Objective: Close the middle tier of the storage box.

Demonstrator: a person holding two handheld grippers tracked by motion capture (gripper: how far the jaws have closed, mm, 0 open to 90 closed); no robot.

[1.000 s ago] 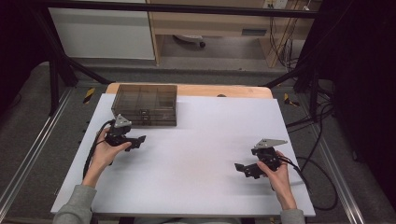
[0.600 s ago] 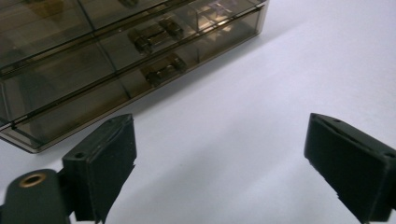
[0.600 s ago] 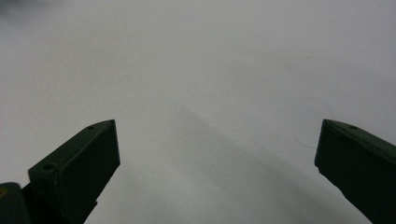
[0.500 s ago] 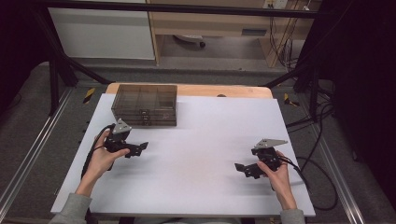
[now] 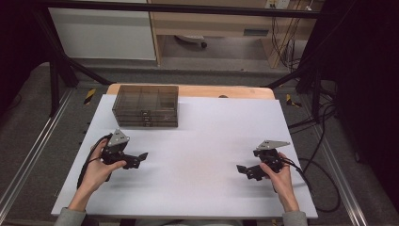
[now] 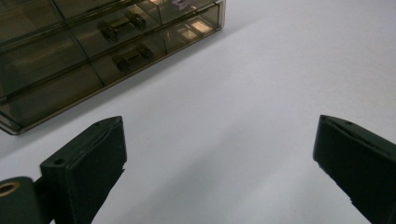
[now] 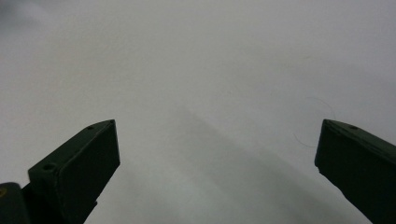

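A smoky transparent drawer box (image 5: 146, 106) stands at the far left of the white table top (image 5: 207, 136). In the left gripper view the drawer box (image 6: 70, 56) is at the upper left, its small drawers facing me. My left gripper (image 5: 140, 157) is held in a hand a little nearer than the box, apart from it. Its jaws have just been opening and the left gripper (image 6: 219, 140) is now open wide with nothing between them. My right gripper (image 5: 243, 170) rests low at the near right. The right gripper (image 7: 217, 140) is open over bare white surface.
A strip of the wooden table edge (image 5: 235, 92) shows beyond the white cover. Metal rails (image 5: 28, 160) run along both sides of the table, and cables (image 5: 324, 188) lie on the floor at the right. A white cabinet (image 5: 103, 33) stands behind.
The left hand has drawn its gripper back from the drawer box toward the near side, and its jaws have spread wider. The right hand and gripper have kept still.
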